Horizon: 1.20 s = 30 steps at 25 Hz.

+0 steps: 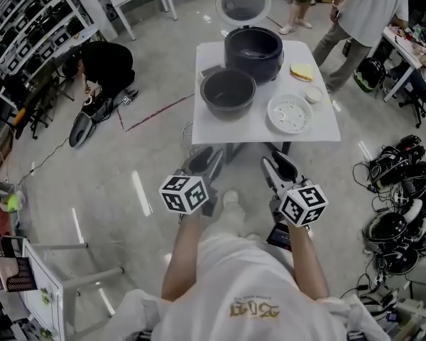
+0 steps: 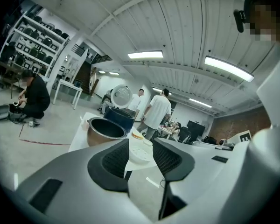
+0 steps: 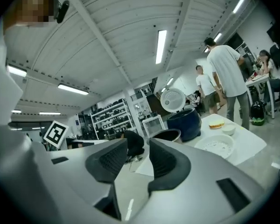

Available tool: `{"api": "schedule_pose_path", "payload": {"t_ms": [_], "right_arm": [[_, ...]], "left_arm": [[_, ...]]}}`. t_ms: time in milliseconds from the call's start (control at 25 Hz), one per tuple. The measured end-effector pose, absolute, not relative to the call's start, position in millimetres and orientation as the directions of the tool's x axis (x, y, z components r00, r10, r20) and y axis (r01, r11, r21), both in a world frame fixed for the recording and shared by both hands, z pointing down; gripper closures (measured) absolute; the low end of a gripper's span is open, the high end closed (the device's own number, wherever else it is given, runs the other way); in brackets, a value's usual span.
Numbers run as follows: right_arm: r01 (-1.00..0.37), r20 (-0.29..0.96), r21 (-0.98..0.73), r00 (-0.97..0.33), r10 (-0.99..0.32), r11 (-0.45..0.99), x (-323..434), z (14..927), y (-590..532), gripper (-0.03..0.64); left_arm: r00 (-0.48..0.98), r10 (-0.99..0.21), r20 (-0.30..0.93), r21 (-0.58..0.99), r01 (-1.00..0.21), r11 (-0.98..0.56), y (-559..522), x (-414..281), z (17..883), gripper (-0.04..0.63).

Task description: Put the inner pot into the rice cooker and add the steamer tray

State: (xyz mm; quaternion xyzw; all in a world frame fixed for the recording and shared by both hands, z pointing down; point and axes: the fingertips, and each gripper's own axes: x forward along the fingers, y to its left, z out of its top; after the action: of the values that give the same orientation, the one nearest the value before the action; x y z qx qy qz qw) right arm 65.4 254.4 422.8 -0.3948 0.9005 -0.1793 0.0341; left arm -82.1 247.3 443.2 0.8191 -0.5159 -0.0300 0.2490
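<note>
A white table [image 1: 319, 130] stands ahead of me. On it sit the dark blue rice cooker [image 1: 253, 50] with its lid up, the empty dark inner pot [image 1: 228, 91] in front of it, and the white perforated steamer tray [image 1: 290, 114] to the right. My left gripper [image 1: 209, 159] and right gripper [image 1: 278, 166] hover side by side short of the table's near edge, both open and holding nothing. The left gripper view shows the inner pot [image 2: 105, 129] and the steamer tray [image 2: 141, 151] beyond open jaws. In the right gripper view the cooker [image 3: 184, 122], pot [image 3: 167, 135] and tray [image 3: 218, 147] lie to the right.
A yellow sponge [image 1: 302, 72] and a small white dish [image 1: 313, 95] lie at the table's right side. A person crouches on the floor at the left [image 1: 106, 66]; others stand behind the table [image 1: 366, 16]. Headsets and cables [image 1: 394, 190] pile on the floor at right.
</note>
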Motion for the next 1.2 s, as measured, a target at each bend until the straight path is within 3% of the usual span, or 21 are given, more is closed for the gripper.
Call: {"api": "schedule_pose_path", "payload": {"t_ms": [160, 400, 840, 1200], "right_arm": [[-0.685, 0.034, -0.365, -0.687, -0.726, 0.631, 60.5, 420.2, 227.9, 0.434], [-0.698, 0.099, -0.393, -0.680, -0.727, 0.599, 37.0, 445.7, 160.1, 0.387], [-0.760, 0.188, -0.446, -0.597, -0.780, 0.474, -3.1, 479.0, 38.3, 0.383], [-0.815, 0.261, -0.415, -0.531, -0.806, 0.403, -7.6, 498.8, -0.4, 0.385]], "left_arm": [[0.421, -0.881, 0.218, 0.434, -0.850, -0.299, 219.2, -104.8, 452.2, 0.428], [0.392, -0.887, 0.244, 0.449, -0.856, -0.255, 159.5, -146.1, 474.6, 0.408], [0.468, -0.832, 0.298, 0.466, -0.832, -0.301, 33.3, -200.5, 509.9, 0.396], [0.527, -0.790, 0.314, 0.499, -0.799, -0.335, -4.4, -211.8, 536.4, 0.399]]}}
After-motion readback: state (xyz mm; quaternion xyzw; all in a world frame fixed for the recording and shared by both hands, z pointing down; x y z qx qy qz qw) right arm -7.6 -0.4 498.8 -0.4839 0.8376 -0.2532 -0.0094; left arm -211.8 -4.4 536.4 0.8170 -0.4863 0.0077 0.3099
